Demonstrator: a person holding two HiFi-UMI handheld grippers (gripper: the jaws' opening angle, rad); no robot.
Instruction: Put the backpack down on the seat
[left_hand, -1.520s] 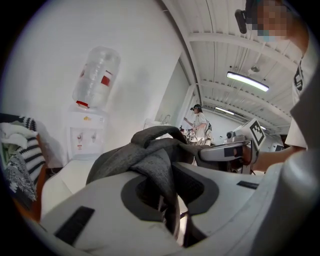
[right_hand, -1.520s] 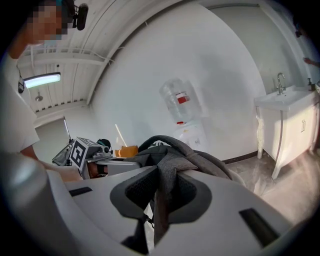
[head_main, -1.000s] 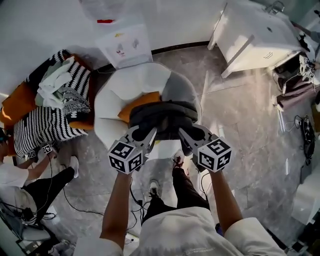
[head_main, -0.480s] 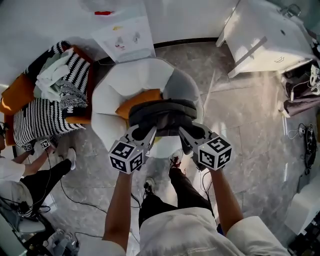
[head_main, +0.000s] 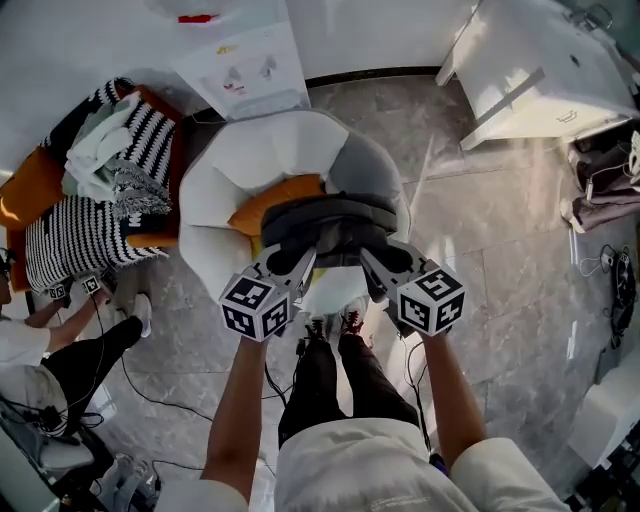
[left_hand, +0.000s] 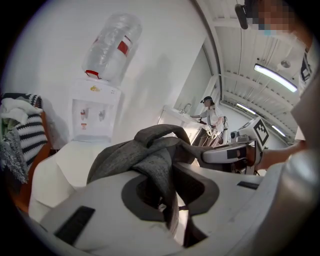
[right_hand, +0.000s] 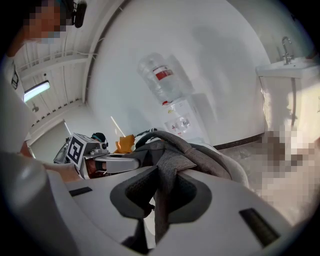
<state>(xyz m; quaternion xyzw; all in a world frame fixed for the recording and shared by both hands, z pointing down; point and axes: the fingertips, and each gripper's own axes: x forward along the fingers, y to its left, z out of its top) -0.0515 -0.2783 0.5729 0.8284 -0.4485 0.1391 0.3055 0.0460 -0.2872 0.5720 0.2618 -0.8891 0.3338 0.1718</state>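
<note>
I count one backpack (head_main: 325, 222), one seat (head_main: 240, 170) and two grippers. The seat is a round white armchair, and I place everything else from it.

The backpack is dark grey and hangs over the front half of the seat. It partly covers the one orange cushion (head_main: 272, 203) lying in the seat's middle. I cannot tell whether its underside touches the seat. Its long axis runs side to side across the seat, parallel to the seat's front edge. Its broad face is turned up toward my head camera.

My left gripper (head_main: 292, 262) is at the seat's front edge, at the backpack's left end. Its jaws are nearly together, pinching one grey strap (left_hand: 159, 172) that rises out of them to the bag. My right gripper (head_main: 378, 264) is at the same front edge, at the backpack's right end. Its jaws are likewise clamped on a second strap (right_hand: 164, 180). Both grippers point toward the seat's back, tilted downward.

Behind the seat, one water dispenser (head_main: 248, 68) stands against the wall, with one bottle (left_hand: 111, 45) on top. Left of the seat is one heap of striped cloth (head_main: 95, 200). Right of the seat, well apart, is one white cabinet (head_main: 540, 65). One other person (head_main: 40, 355) sits low, left of the seat's front.
</note>
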